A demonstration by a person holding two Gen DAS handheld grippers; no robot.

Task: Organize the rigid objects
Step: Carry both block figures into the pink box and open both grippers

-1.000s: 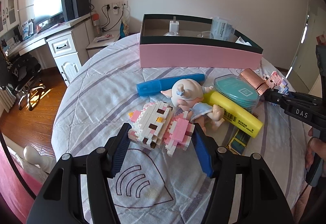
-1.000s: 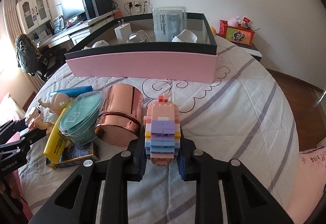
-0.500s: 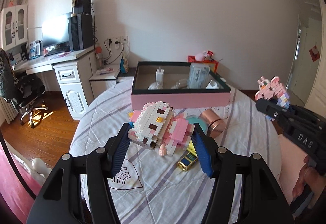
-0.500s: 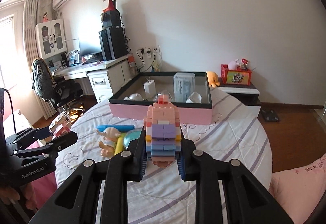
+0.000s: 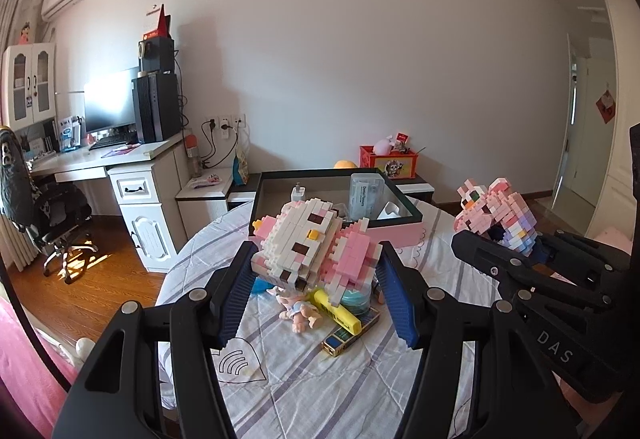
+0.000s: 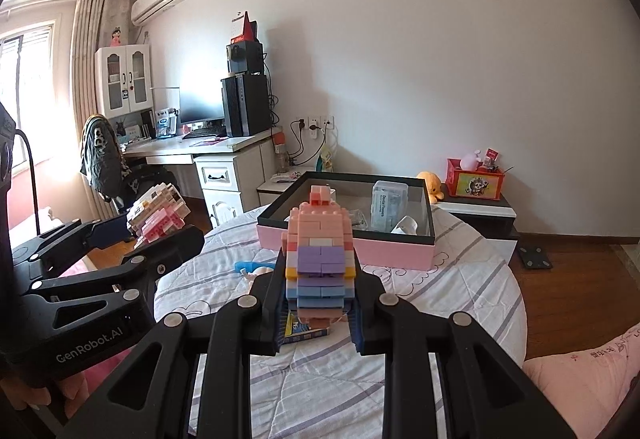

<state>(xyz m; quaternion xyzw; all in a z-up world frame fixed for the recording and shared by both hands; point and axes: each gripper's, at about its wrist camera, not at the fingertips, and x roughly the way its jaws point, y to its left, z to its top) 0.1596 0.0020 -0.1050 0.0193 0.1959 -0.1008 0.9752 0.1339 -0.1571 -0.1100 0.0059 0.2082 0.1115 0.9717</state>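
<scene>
My left gripper (image 5: 316, 279) is shut on a white and pink block figure (image 5: 312, 243), held well above the bed. The right gripper (image 6: 318, 295) is shut on a pink, purple and blue block figure (image 6: 320, 251), also raised. Each gripper shows in the other's view: the right gripper (image 5: 500, 239) with its pink block figure (image 5: 494, 211) at the right of the left wrist view, and the left gripper (image 6: 160, 223) with its white and pink figure (image 6: 160, 213) at the left of the right wrist view. A pink box with a dark rim (image 5: 400, 229) lies beyond, holding several small items.
On the striped bedspread (image 5: 288, 367) below lie a baby doll (image 5: 298, 313), a yellow marker (image 5: 338, 313), a teal round case (image 5: 354, 299) and a small flat pack (image 5: 352, 331). A desk (image 5: 120, 155) and office chair (image 5: 52, 215) stand left; a low side table with a red box (image 6: 476, 185) is behind.
Both grippers have risen and tilted up from just above the bedspread, each keeping its block figure. The bed and the box now look smaller and farther below.
</scene>
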